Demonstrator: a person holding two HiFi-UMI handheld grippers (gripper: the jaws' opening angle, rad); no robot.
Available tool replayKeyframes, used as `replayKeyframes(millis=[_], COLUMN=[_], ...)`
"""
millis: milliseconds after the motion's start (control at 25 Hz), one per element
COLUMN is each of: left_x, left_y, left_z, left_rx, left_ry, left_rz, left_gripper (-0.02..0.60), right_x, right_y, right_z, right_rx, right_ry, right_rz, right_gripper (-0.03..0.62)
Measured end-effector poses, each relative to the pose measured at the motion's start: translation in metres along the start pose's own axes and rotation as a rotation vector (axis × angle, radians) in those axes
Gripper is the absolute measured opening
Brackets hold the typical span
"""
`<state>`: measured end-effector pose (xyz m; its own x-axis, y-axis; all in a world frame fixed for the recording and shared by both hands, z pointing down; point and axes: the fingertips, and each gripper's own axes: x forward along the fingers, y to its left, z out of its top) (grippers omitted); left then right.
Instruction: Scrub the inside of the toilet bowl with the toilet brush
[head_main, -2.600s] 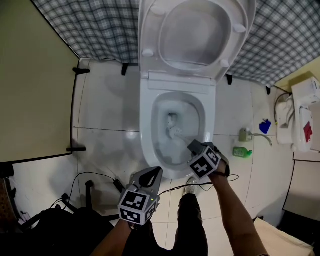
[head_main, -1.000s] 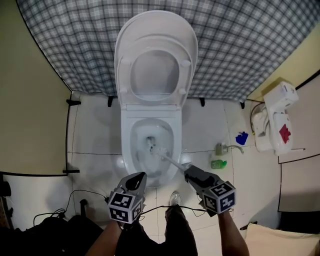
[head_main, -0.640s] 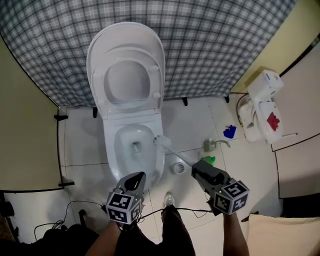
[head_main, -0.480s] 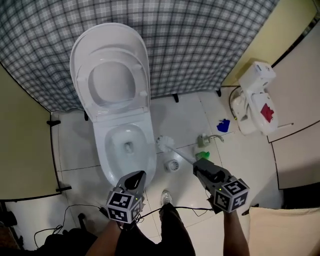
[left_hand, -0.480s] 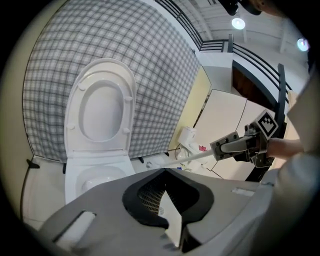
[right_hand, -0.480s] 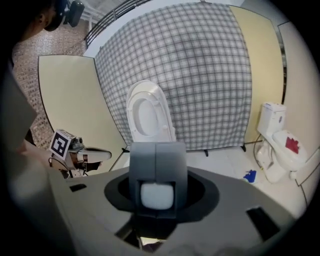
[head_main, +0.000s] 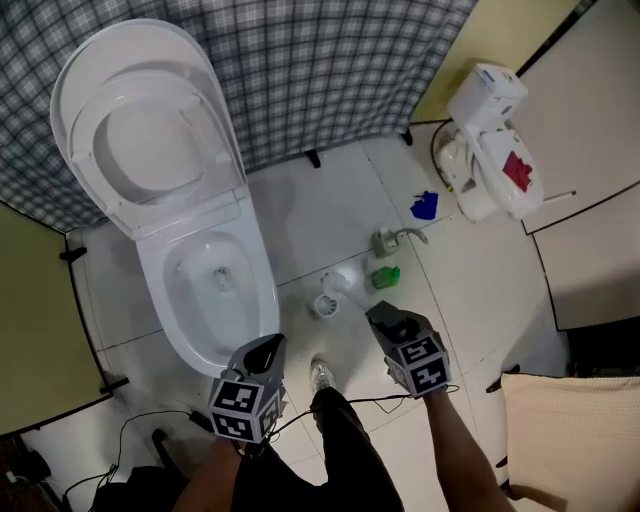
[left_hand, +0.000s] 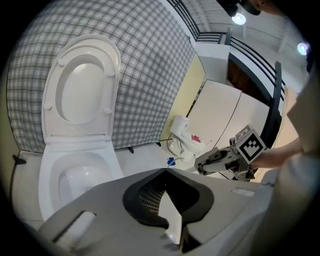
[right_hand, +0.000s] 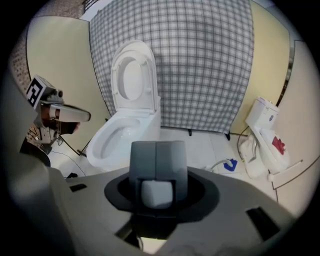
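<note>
The white toilet (head_main: 262, 300) stands at the left with lid and seat raised; its bowl also shows in the left gripper view (left_hand: 47, 170) and the right gripper view (right_hand: 100, 145). My right gripper (head_main: 380, 315) is right of the bowl, over the floor tiles, shut on the toilet brush handle (right_hand: 157, 192). The white brush head (head_main: 338, 282) hangs just beyond the round brush holder (head_main: 322, 306) on the floor. My left gripper (head_main: 268, 348) hovers at the bowl's near rim, jaws together and nothing in them (left_hand: 165, 171).
A green bottle (head_main: 385, 277), a hose fitting (head_main: 395, 240) and a blue object (head_main: 424, 206) lie on the floor to the right. A white unit with a red mark (head_main: 490, 150) sits by the far right wall. Cables (head_main: 150, 430) trail at lower left. A shoe (head_main: 322, 375) is between the grippers.
The brush has come out of the bowl and swung right with my right gripper, to the floor beside the holder. The view has turned right; the left gripper stayed near the bowl's front.
</note>
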<state>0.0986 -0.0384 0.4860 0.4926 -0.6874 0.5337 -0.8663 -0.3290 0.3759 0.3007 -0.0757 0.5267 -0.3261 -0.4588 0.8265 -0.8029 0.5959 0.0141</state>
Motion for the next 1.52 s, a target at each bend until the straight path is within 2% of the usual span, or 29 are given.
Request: replayKeyframes(millis=[400, 760, 1200, 1520], left_x=[0.053, 0.076, 0.072, 0.069], left_y=[0.02, 0.03, 0.047, 0.057], left_z=[-0.059, -0.096, -0.118, -0.127], left_rx=[-0.019, -0.04, -0.075, -0.101], left_ry=[0.027, 0.037, 0.025, 0.046], left_rz=[0.029, 0.021, 0.037, 0.051], left_gripper=[0.011, 0.011, 0.011, 0.011], right_x=[0.122, 0.182, 0.241, 0.263], right_y=[-0.002, 0.003, 0.007, 0.007], right_z=[-0.08, -0.128, -0.149, -0.14], right_rx=[-0.068, -0.084, -0.108, -0.101], right_ry=[0.184, 0.263, 0.328, 0.329], right_rz=[0.027, 0.037, 0.038, 0.028], right_gripper=[0.178, 0.178, 0.178, 0.178])
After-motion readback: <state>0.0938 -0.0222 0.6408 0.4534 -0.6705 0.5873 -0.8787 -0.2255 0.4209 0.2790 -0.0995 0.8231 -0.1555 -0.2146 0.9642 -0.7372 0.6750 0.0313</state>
